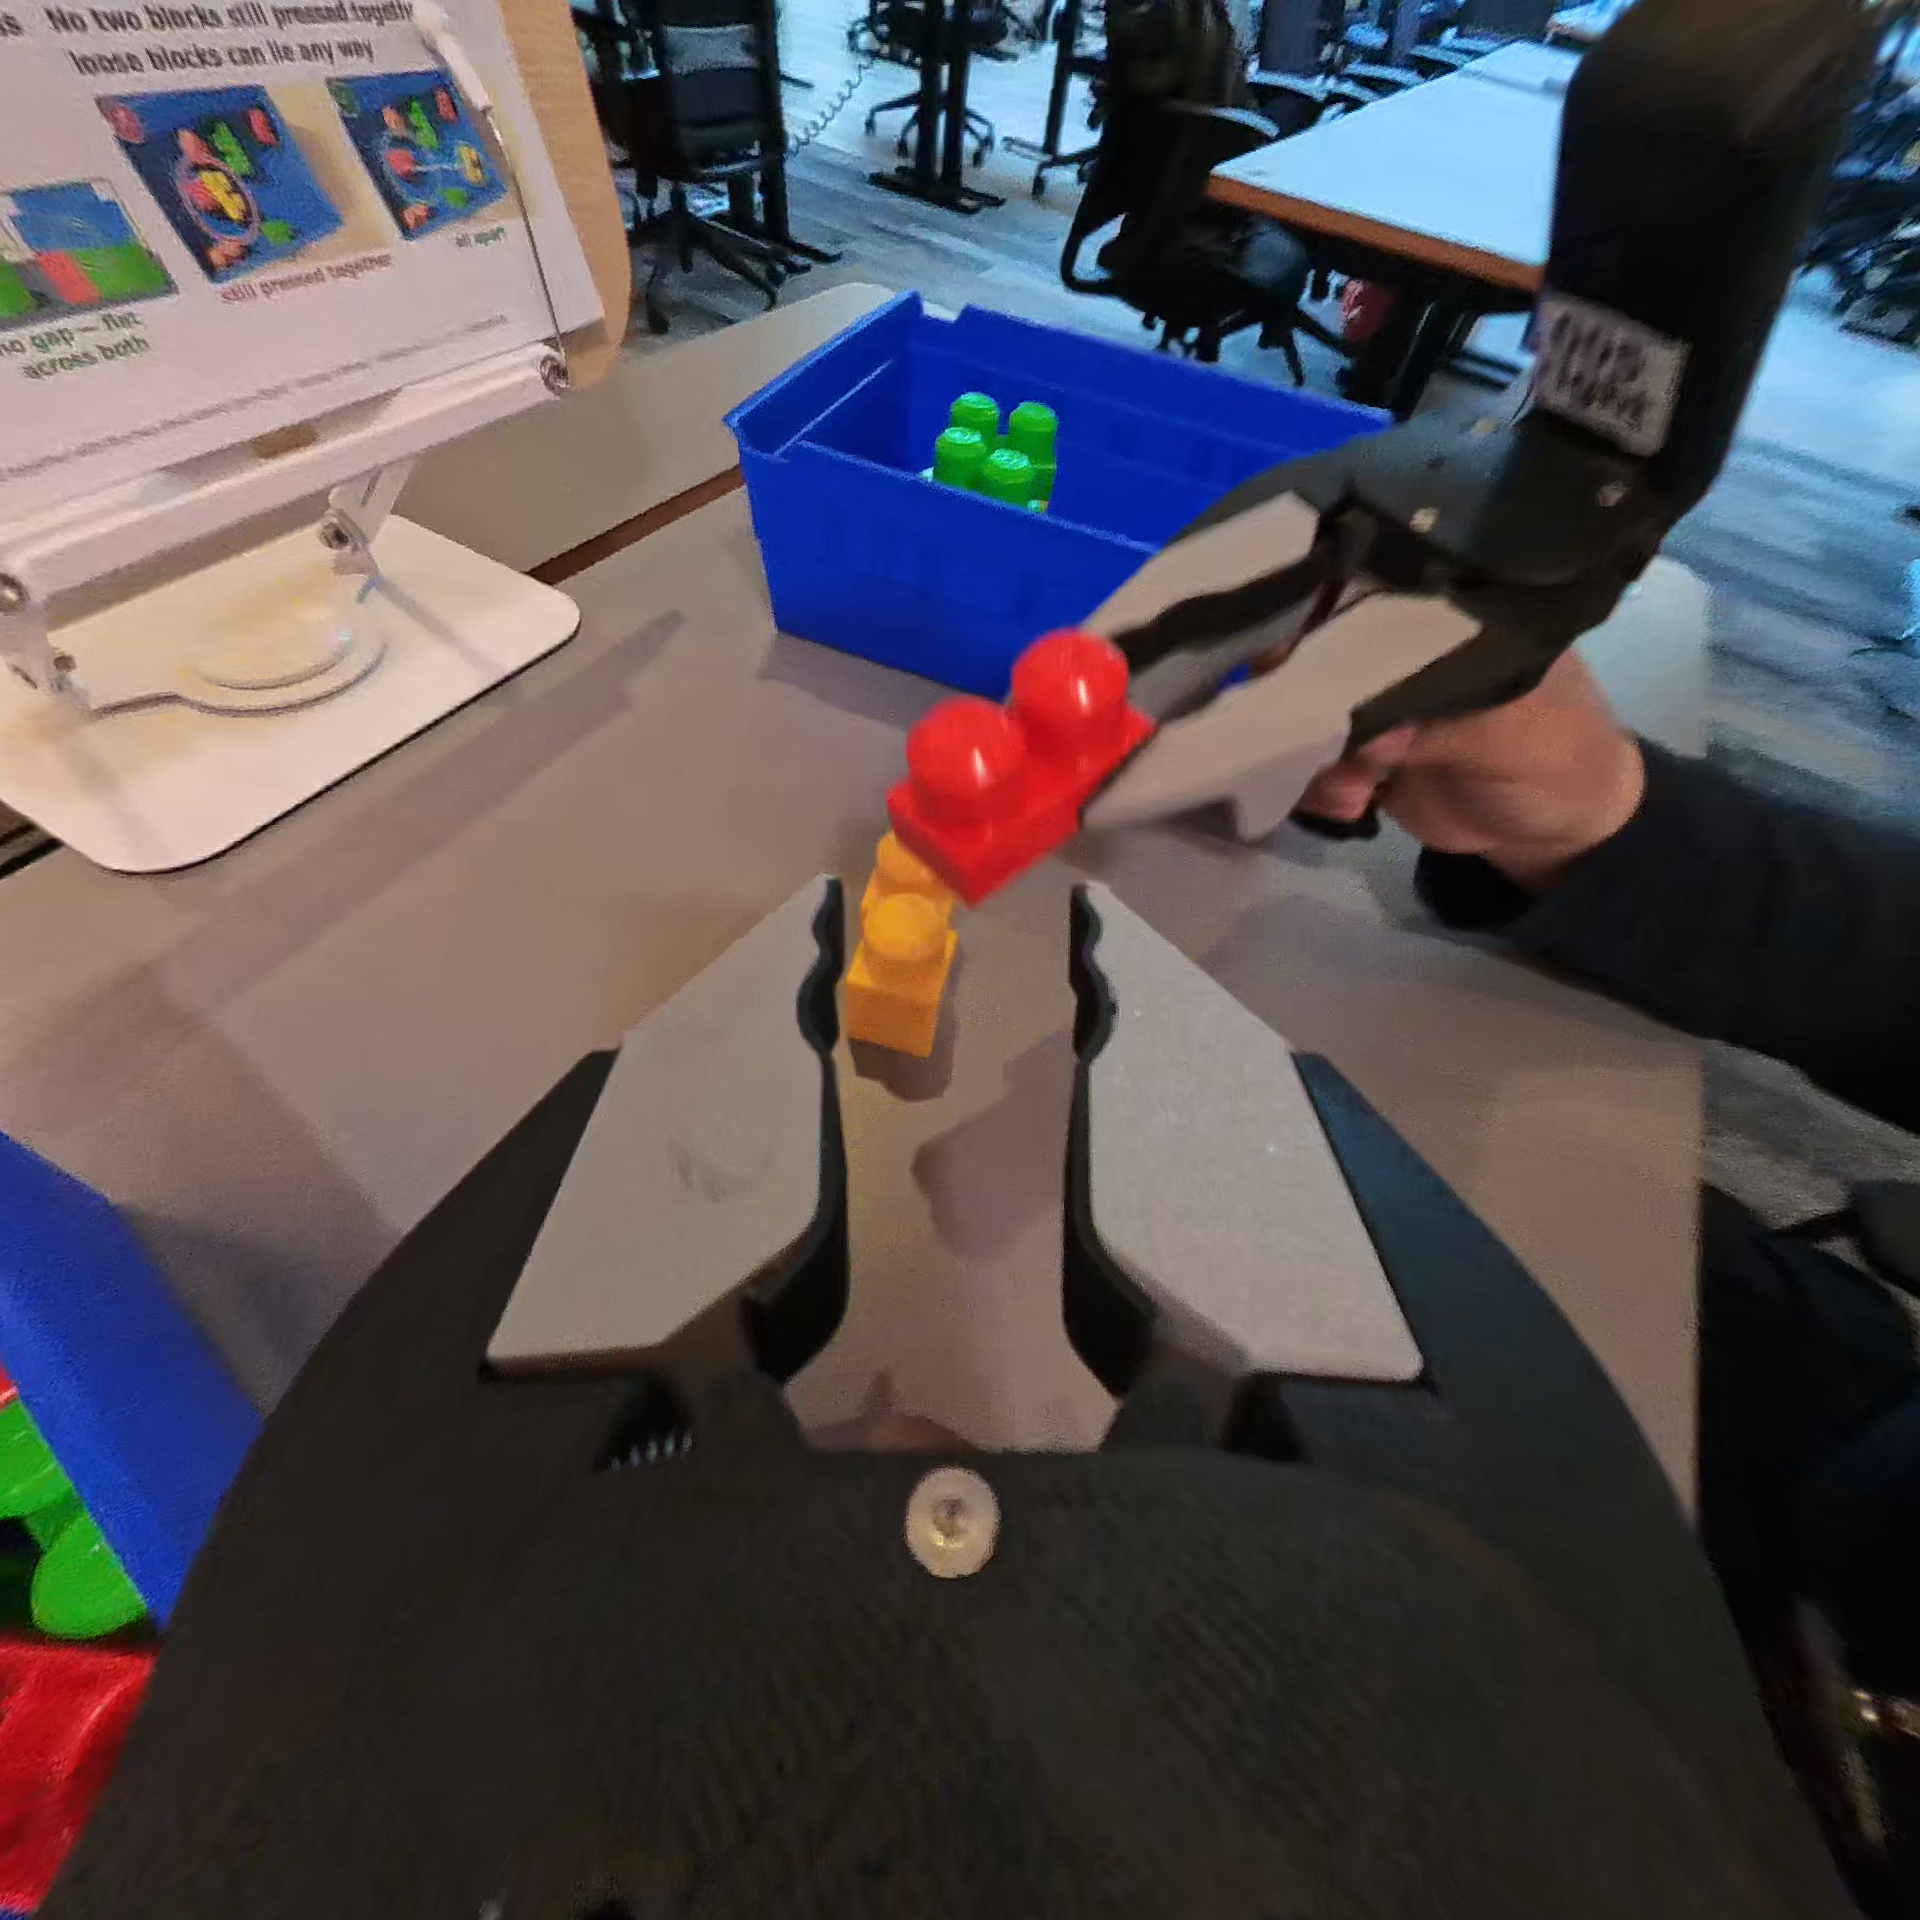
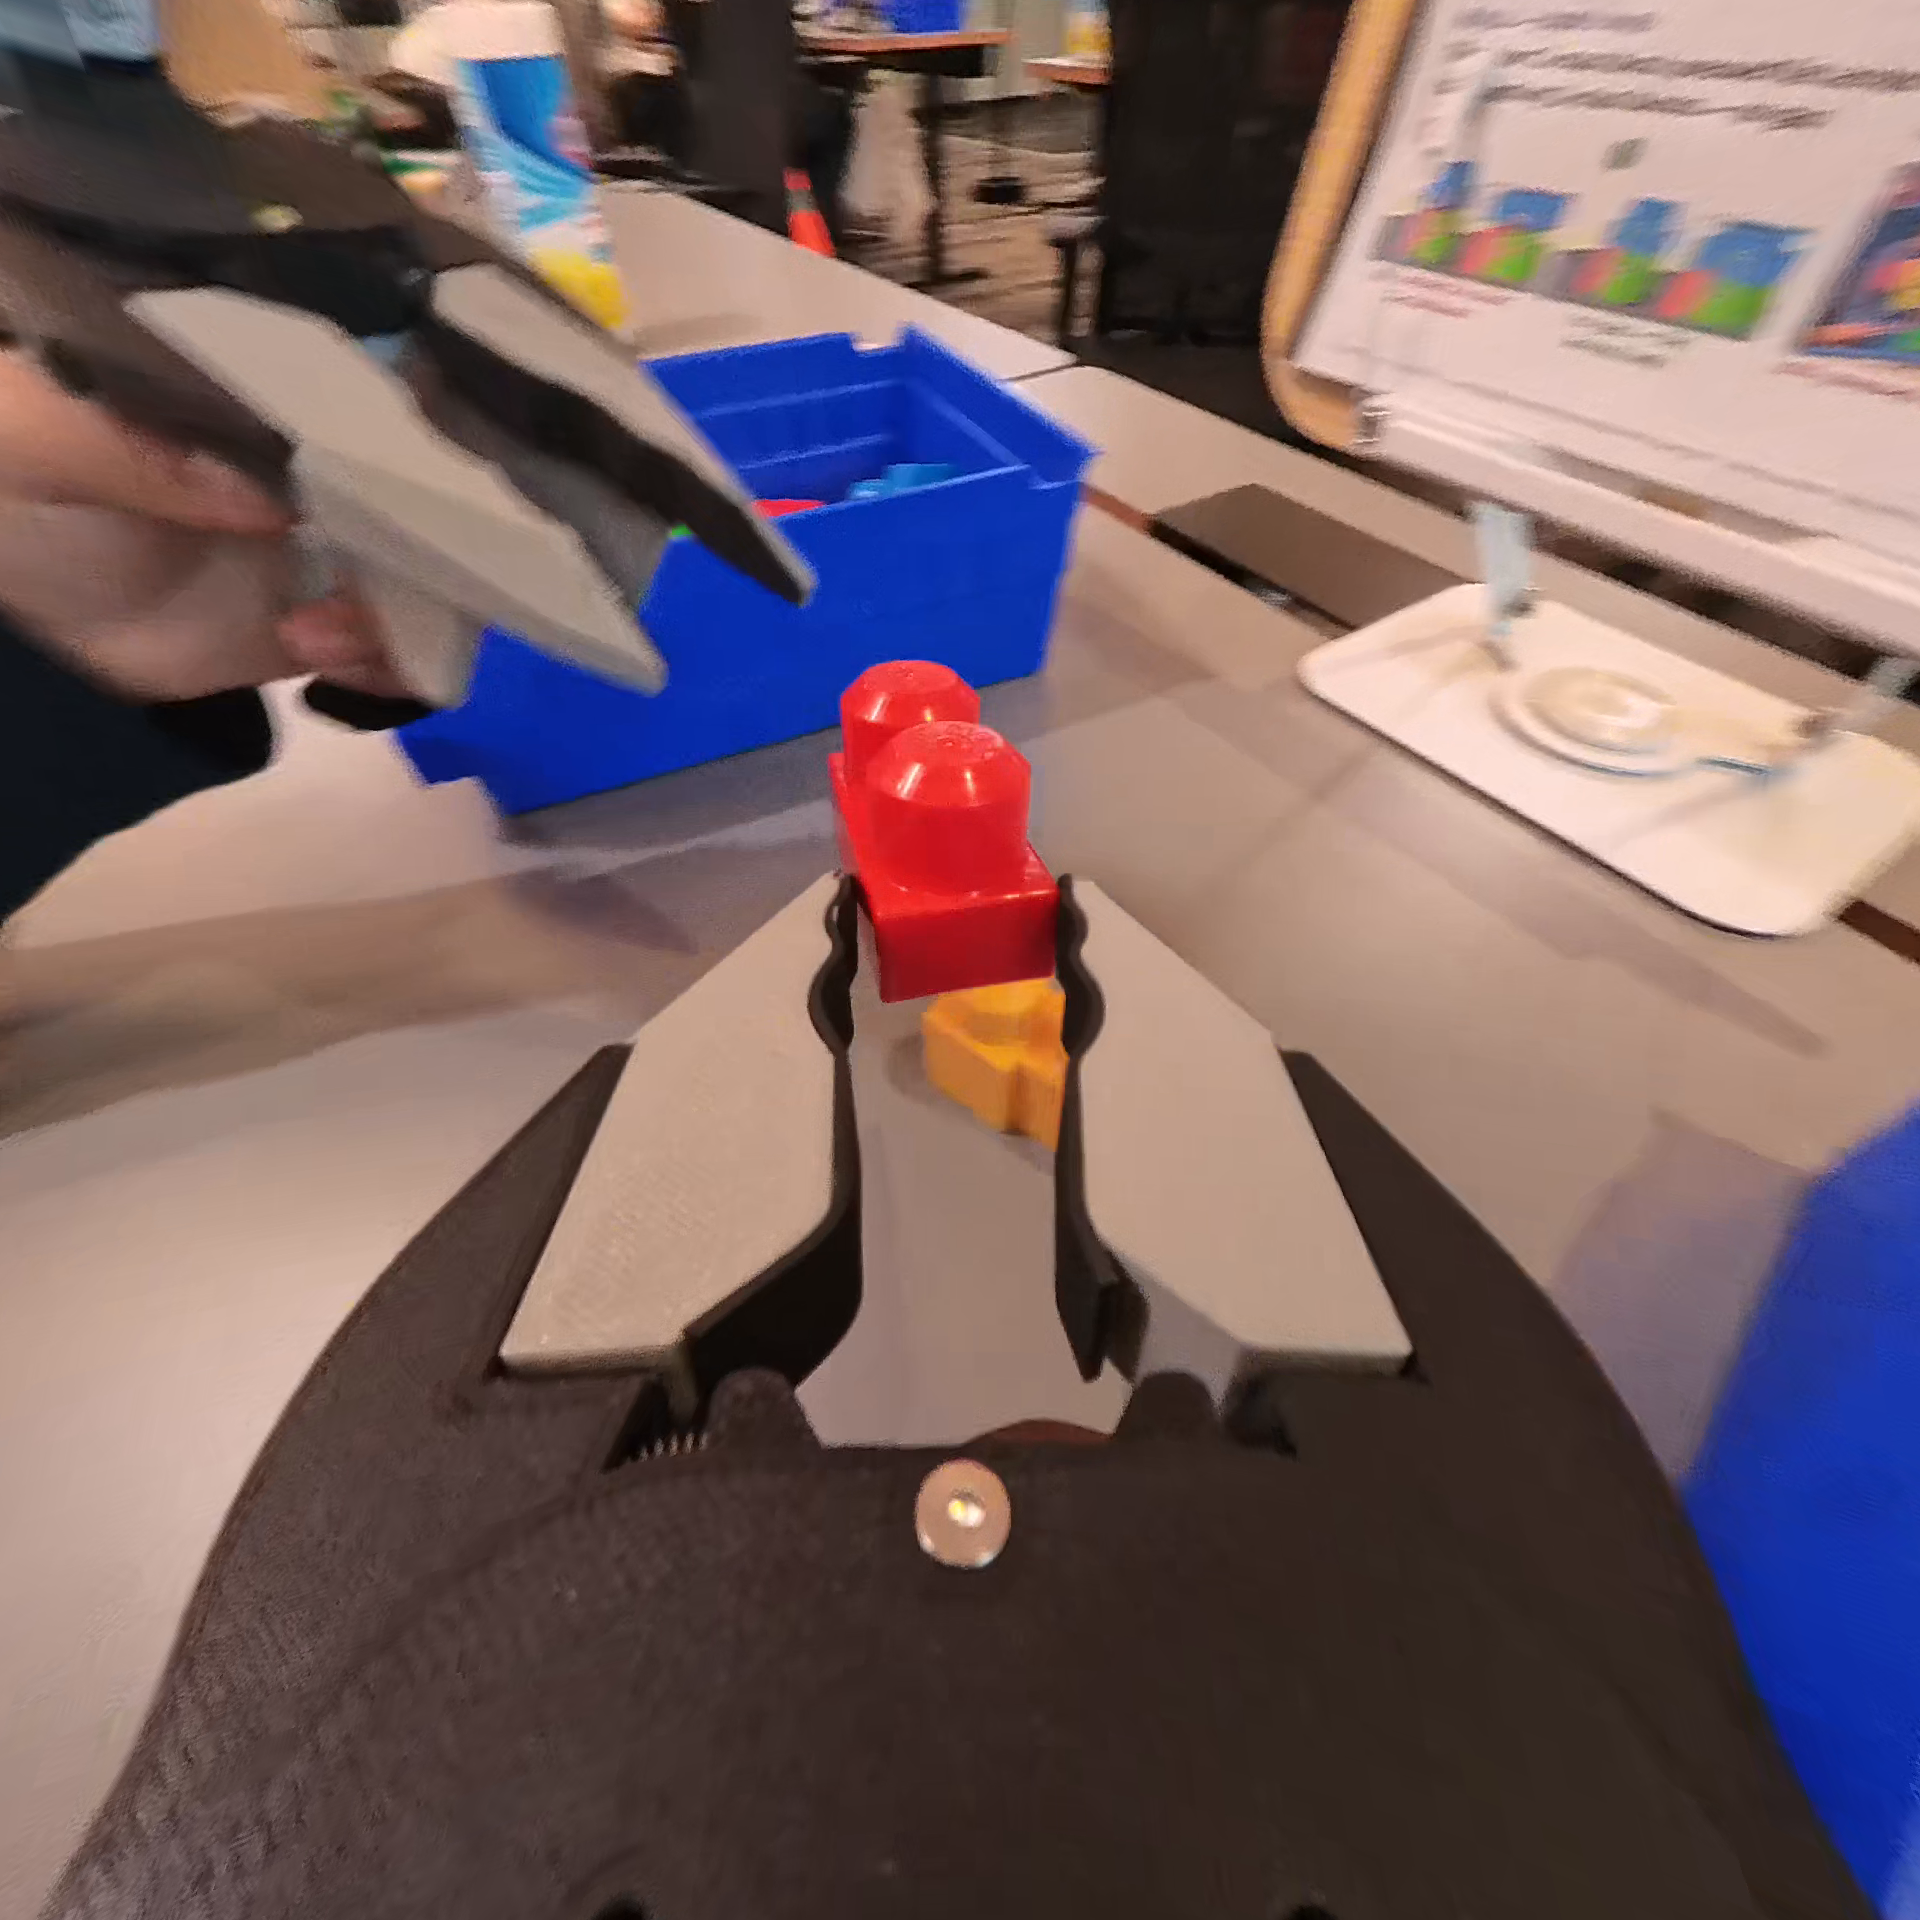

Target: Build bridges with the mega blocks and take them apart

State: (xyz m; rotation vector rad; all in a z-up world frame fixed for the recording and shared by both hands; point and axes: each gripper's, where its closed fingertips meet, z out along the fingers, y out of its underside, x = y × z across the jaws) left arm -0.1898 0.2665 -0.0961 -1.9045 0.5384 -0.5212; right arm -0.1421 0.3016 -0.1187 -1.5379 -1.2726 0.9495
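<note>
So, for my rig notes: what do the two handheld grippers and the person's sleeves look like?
Both grippers, left gripper and right gripper, have black textured bodies, flat grey wedge-shaped fingers with wavy black pads, and a silver screw. The sleeve is dark.

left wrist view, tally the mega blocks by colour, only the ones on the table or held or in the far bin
red: 1, the red block, held by the right gripper
orange: 1, the orange block, on the table
green: 1, the green block, in the blue bin
total: 3
</note>
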